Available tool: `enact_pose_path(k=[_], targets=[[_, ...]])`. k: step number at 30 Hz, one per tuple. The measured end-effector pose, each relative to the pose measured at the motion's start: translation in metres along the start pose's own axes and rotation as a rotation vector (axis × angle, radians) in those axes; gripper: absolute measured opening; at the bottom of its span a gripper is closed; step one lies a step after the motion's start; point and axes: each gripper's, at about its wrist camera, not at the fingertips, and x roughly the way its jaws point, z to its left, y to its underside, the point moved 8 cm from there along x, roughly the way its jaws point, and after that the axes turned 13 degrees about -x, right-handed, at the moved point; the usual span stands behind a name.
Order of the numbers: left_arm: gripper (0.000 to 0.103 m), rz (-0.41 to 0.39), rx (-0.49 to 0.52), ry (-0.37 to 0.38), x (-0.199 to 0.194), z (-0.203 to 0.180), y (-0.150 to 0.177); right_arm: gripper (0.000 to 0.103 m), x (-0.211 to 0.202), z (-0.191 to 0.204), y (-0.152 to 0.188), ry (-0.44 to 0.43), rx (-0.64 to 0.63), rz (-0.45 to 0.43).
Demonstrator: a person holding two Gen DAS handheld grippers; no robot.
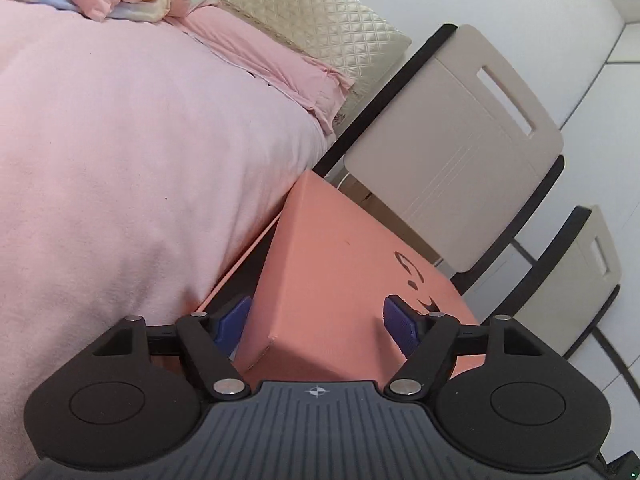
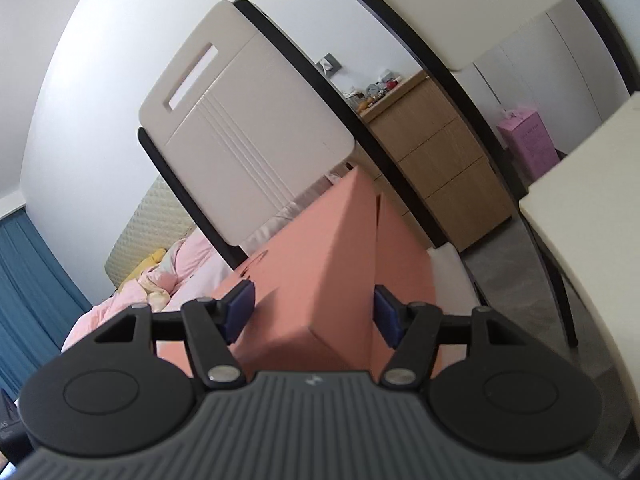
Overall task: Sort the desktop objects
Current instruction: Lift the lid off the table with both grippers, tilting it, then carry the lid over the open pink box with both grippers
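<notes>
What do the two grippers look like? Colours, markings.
Both match: left gripper and right gripper have ribbed grey bodies, black rounded side housings, black linkage arms with silver pins, and ribbed blue fingers. Each body carries a small white mark. No hands or sleeves visible.

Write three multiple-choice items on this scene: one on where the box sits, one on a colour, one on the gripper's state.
1. In the left wrist view, the salmon-pink cardboard box lies beside
A. a pink-sheeted bed
B. a sink
C. a stove

2. The gripper's finger pads are
A. red
B. blue
C. yellow

3. The left gripper is
A. shut empty
B. open, pads either side of the box
C. out of view

Answers: 1 A, bedding borders the box; 2 B, both pads look blue; 3 B, gaps show beside the pads.
</notes>
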Motion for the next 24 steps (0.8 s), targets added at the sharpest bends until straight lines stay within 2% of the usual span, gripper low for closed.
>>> enact_pose_path(k=[5, 7, 9, 10, 11, 13, 16, 18, 24], targets=[[0.078, -0.055, 0.059, 0.000, -0.013, -0.004, 0.006, 0.066, 0.002, -0.011, 0.006, 0.010, 0.008, -0.006], [0.082, -0.077, 0.083, 0.001, -0.018, -0.006, 0.008, 0.067, 0.001, -0.014, 0.006, 0.003, 0.009, -0.006], [0.091, -0.115, 0.116, -0.010, -0.024, -0.009, 0.010, 0.069, -0.001, -0.015, 0.006, -0.010, 0.001, 0.000], [0.092, -0.144, 0.138, -0.023, -0.027, -0.010, 0.010, 0.073, -0.002, -0.015, 0.006, -0.012, -0.017, 0.002], [0.092, -0.173, 0.160, -0.035, -0.030, -0.012, 0.011, 0.075, -0.003, -0.014, 0.005, -0.010, -0.054, -0.004], [0.092, -0.197, 0.178, -0.042, -0.034, -0.015, 0.012, 0.087, -0.007, -0.007, 0.002, -0.030, -0.160, -0.030], [0.093, -0.224, 0.212, -0.068, -0.038, -0.018, 0.019, 0.089, -0.015, 0.002, -0.003, -0.073, -0.292, -0.071], [0.093, -0.241, 0.249, -0.096, -0.036, -0.020, 0.022, 0.093, -0.022, 0.003, -0.004, -0.082, -0.330, -0.086], [0.093, -0.216, 0.367, -0.125, -0.023, -0.030, 0.045, 0.091, -0.029, -0.023, 0.003, -0.088, -0.222, -0.017]])
